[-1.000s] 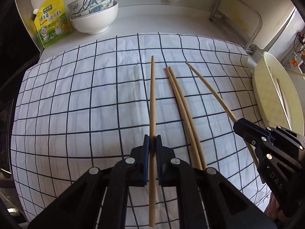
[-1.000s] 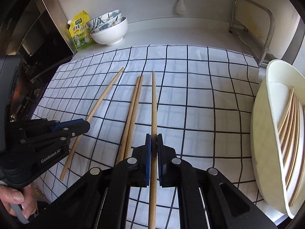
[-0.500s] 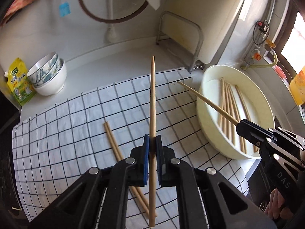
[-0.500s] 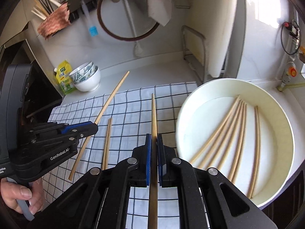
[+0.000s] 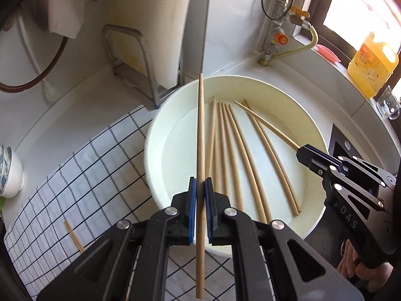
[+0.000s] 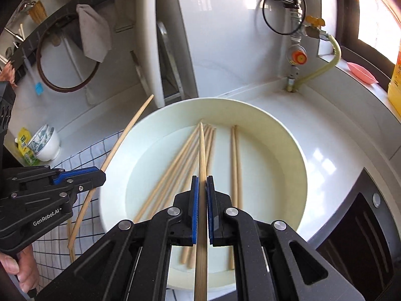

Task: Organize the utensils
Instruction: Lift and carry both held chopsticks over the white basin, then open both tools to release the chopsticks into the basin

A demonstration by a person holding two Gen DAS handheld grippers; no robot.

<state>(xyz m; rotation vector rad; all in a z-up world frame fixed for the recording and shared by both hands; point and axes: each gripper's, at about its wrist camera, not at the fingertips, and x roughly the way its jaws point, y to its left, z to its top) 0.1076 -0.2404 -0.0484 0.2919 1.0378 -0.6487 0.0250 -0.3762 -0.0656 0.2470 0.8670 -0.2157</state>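
My left gripper point(image 5: 200, 181) is shut on a wooden chopstick point(image 5: 200, 125) that points away over the near-left part of a cream round basin point(image 5: 154, 135). Several chopsticks point(image 5: 233, 150) lie fanned in the basin. At the right of the left wrist view, my right gripper point(image 5: 300, 151) holds its own chopstick point(image 5: 265, 123) over the basin. In the right wrist view, that right gripper point(image 6: 202, 183) is shut on the chopstick point(image 6: 202, 145) above the basin point(image 6: 293, 155). My left gripper point(image 6: 101, 174) hangs at the left, gripping its chopstick point(image 6: 125, 135). One or two chopsticks point(image 5: 73, 235) still lie on the checked cloth.
The checked cloth point(image 5: 75, 175) covers the counter left of the basin. Stacked bowls point(image 6: 46, 143) and a yellow packet stand at the far left. A metal rack point(image 5: 135, 57), a gas valve point(image 6: 297, 55), a yellow bottle point(image 5: 371, 65) and a dark stove point(image 6: 363, 225) surround the basin.
Both grippers lifted their chopsticks off the checked cloth and carried them to the right, over the cream basin. Both stayed shut throughout.
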